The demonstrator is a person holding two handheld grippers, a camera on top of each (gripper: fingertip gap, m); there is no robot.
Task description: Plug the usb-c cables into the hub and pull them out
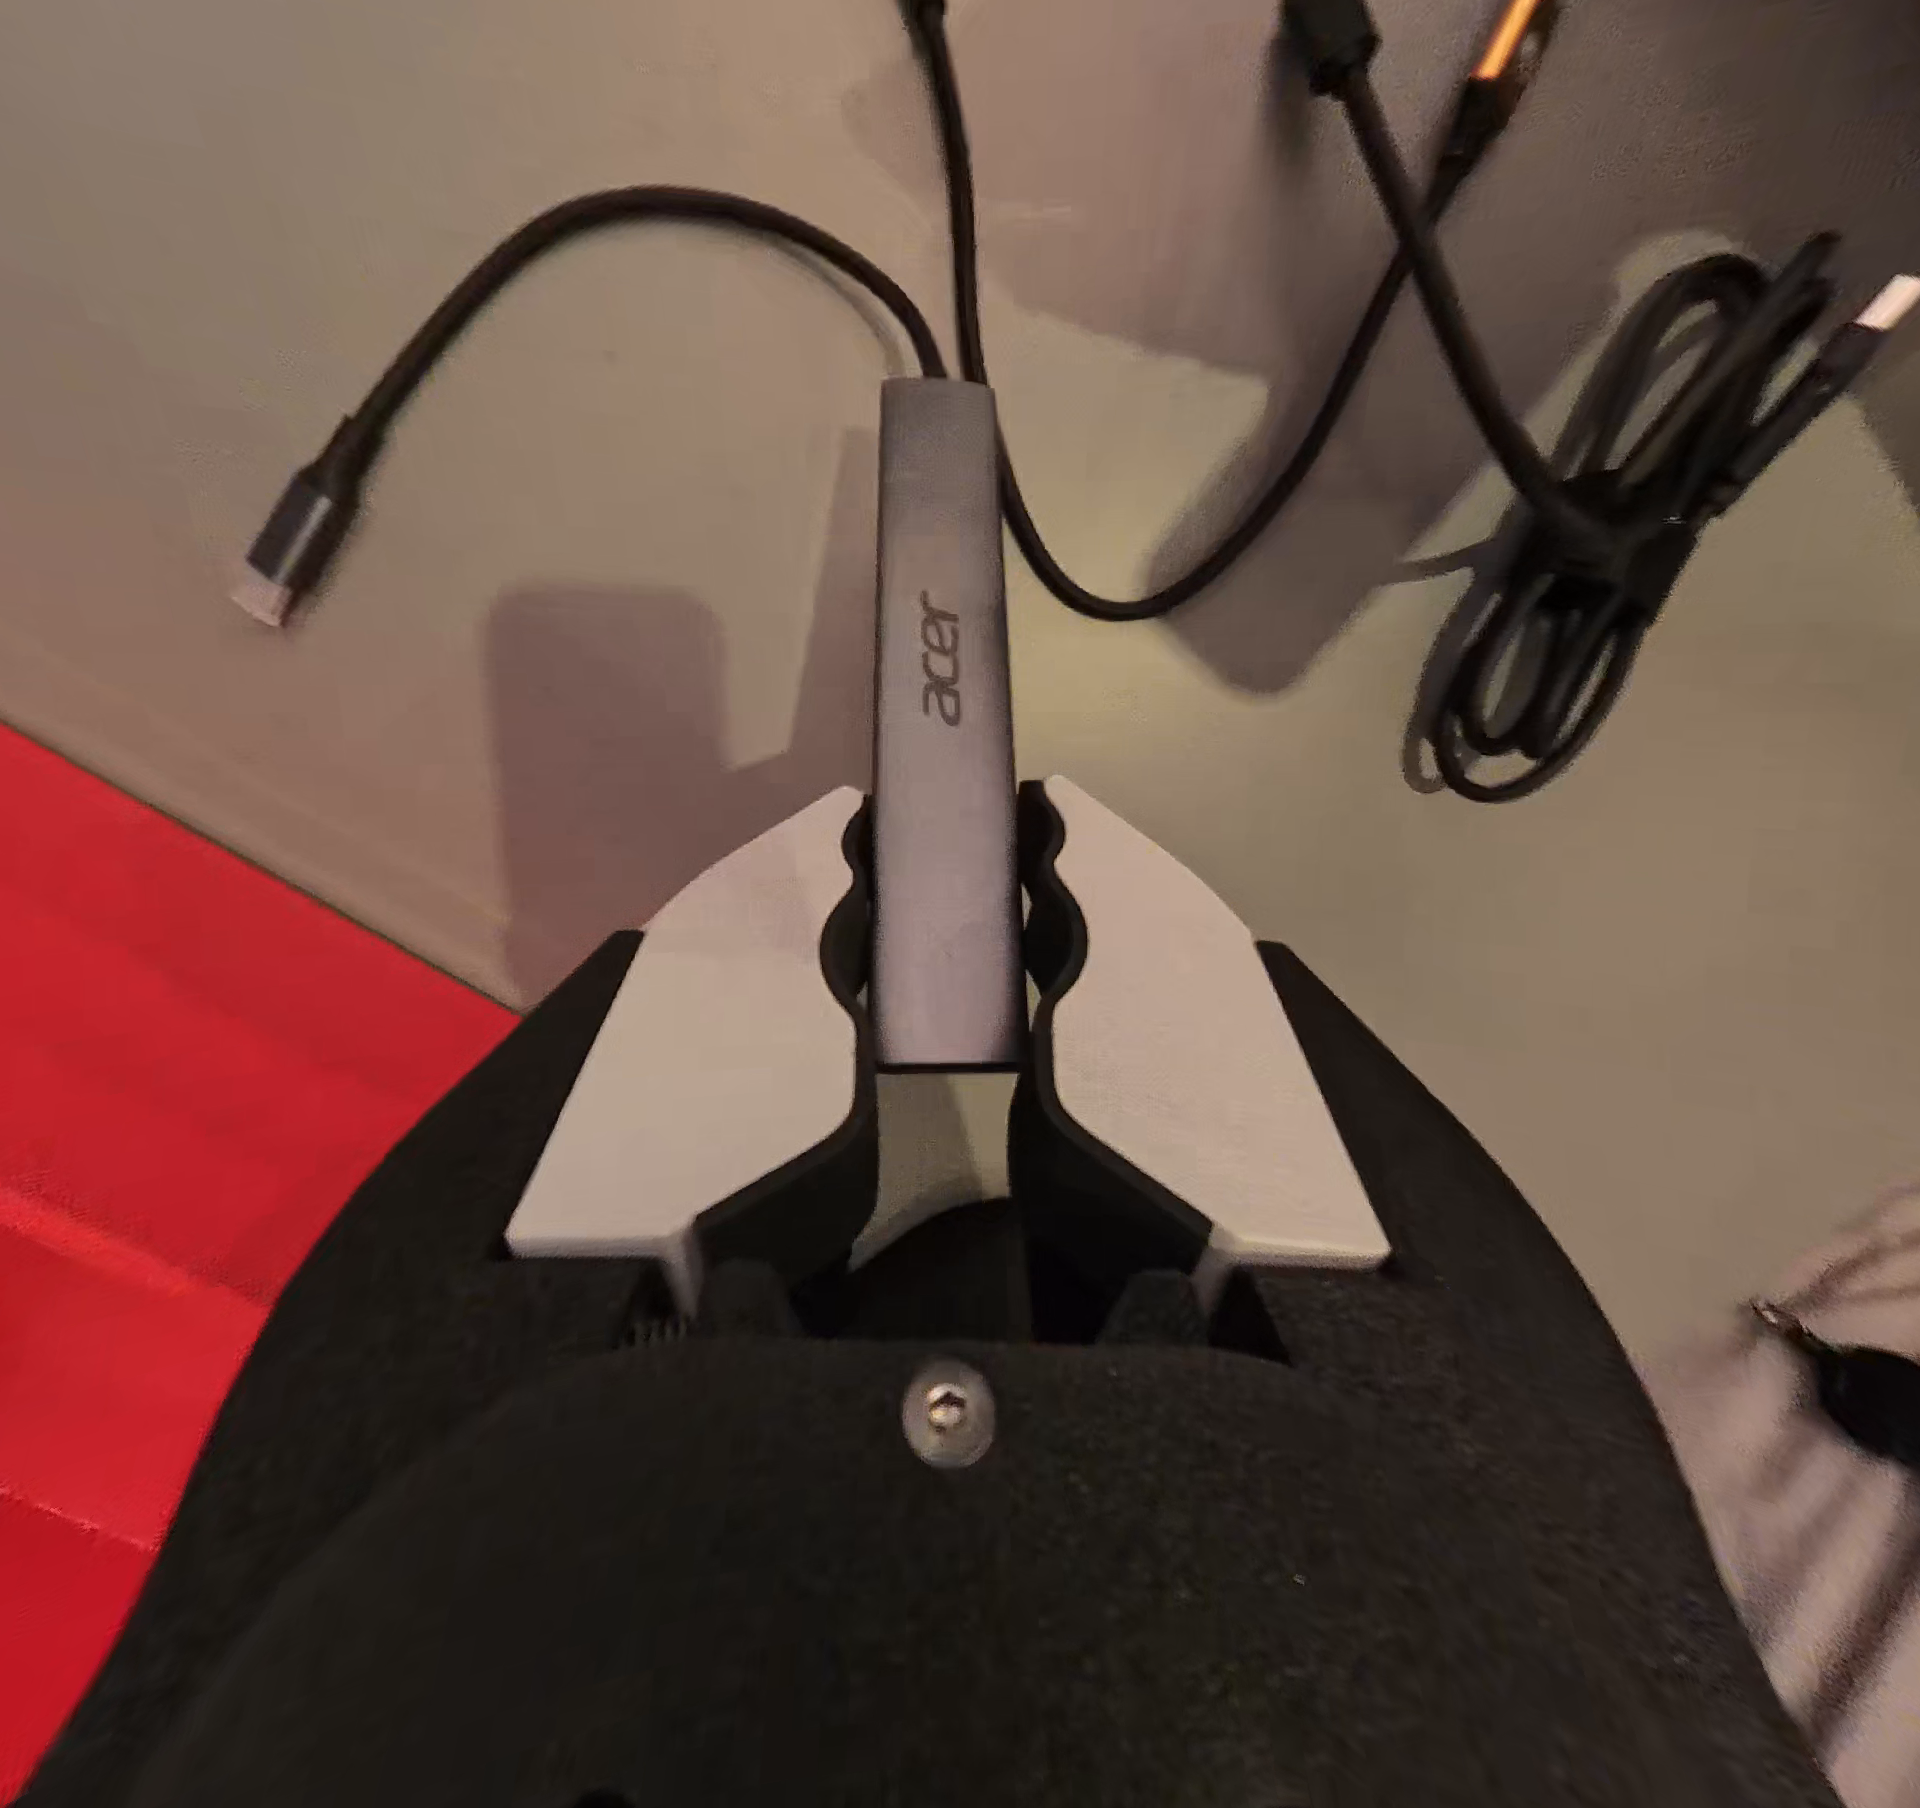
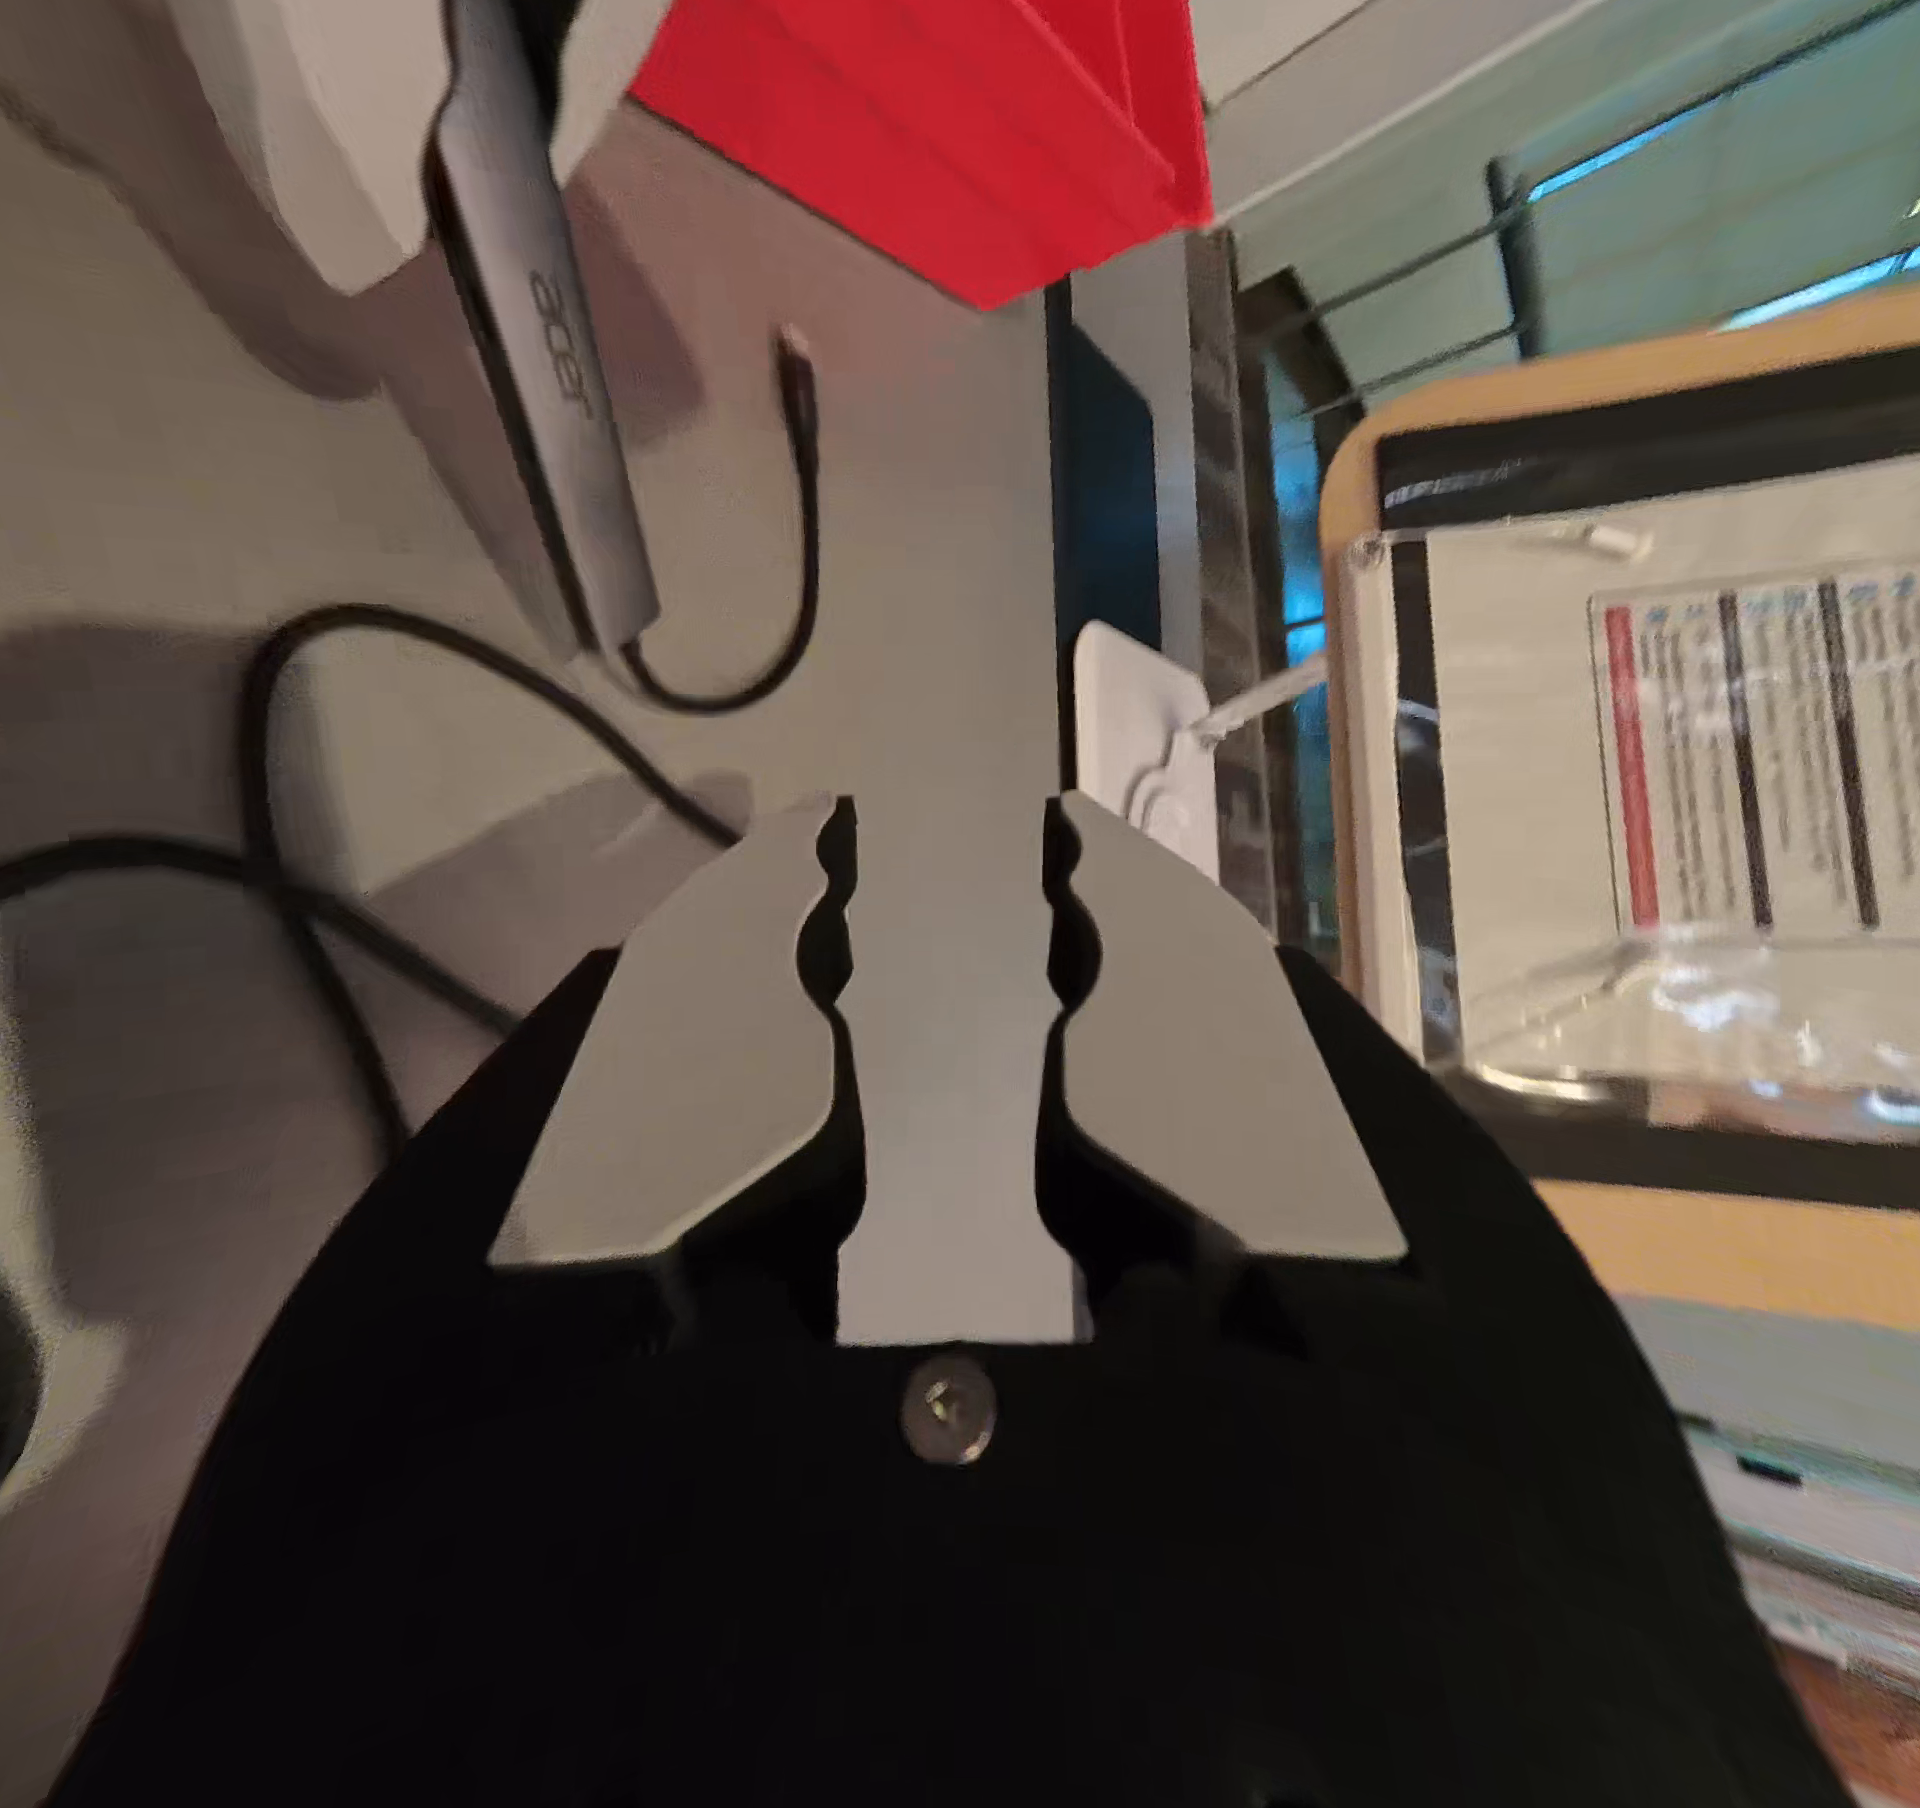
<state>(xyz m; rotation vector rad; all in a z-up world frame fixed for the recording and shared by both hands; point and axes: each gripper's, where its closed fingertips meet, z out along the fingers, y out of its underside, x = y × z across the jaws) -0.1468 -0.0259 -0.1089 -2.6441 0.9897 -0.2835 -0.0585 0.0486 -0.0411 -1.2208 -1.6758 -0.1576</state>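
Note:
My left gripper (image 1: 943, 802) is shut on a slim grey hub (image 1: 935, 636), held lengthwise above the grey table. The hub's own short black cable (image 1: 623, 220) curls left to a loose plug (image 1: 286, 553). A black cable with an orange plug (image 1: 940, 44) runs behind the hub's far end; I cannot tell if it is plugged in. A black plug (image 1: 1330, 13) and a second orange-tipped plug (image 1: 1507, 44) lie loose at the upper right. My right gripper (image 2: 951, 823) is open and empty, to the right of the hub (image 2: 540, 335), which also shows in the right wrist view.
A bundled black cable (image 1: 1600, 532) lies on the table at the right. A red object (image 1: 156, 979) sits at the table's left edge and also shows in the right wrist view (image 2: 914, 75). A white wall socket (image 2: 1143, 730) and a wooden-framed board (image 2: 1662, 719) stand beyond the table. The left gripper's tips are roughly 15 cm from the right gripper's.

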